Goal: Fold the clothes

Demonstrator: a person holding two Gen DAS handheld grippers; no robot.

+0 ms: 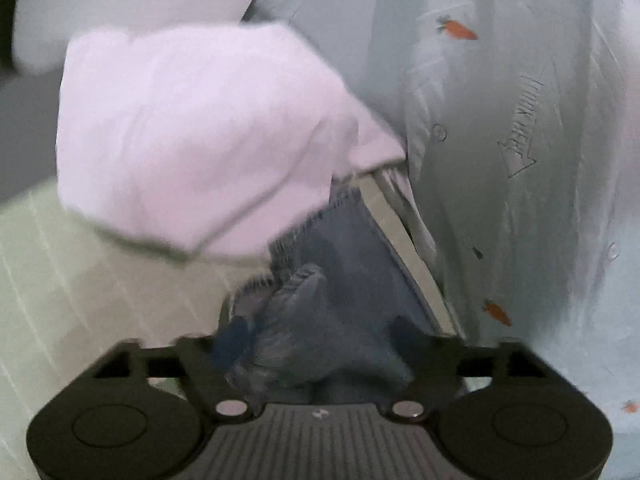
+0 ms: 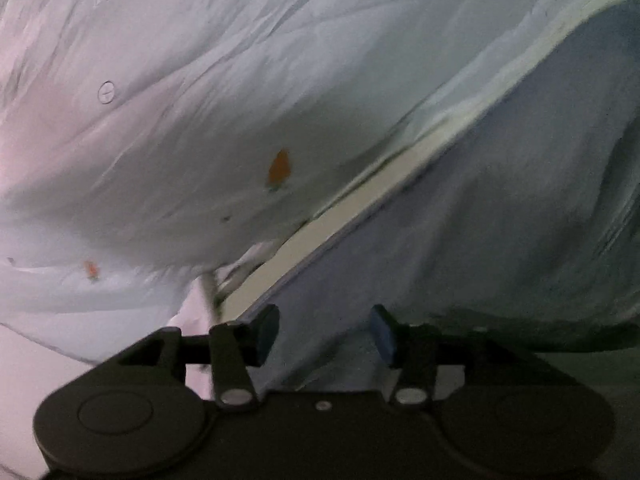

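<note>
Left gripper [image 1: 320, 340] jaws stand wide apart, with a crumpled blue-grey denim garment [image 1: 320, 312] bunched between them, no pad seen pressing it. A folded pale pink cloth [image 1: 192, 140] lies beyond, beside a light blue carrot-print buttoned shirt [image 1: 520, 160]. Right gripper [image 2: 325, 332] jaws partly apart over pale blue-grey fabric [image 2: 500, 220], gripping nothing.

Both cameras sit on the grippers, looking forward and down, very close to the clothes. Both see the carrot shirt [image 1: 500, 120] [image 2: 200, 100], at two o'clock left, eleven o'clock right.
</note>
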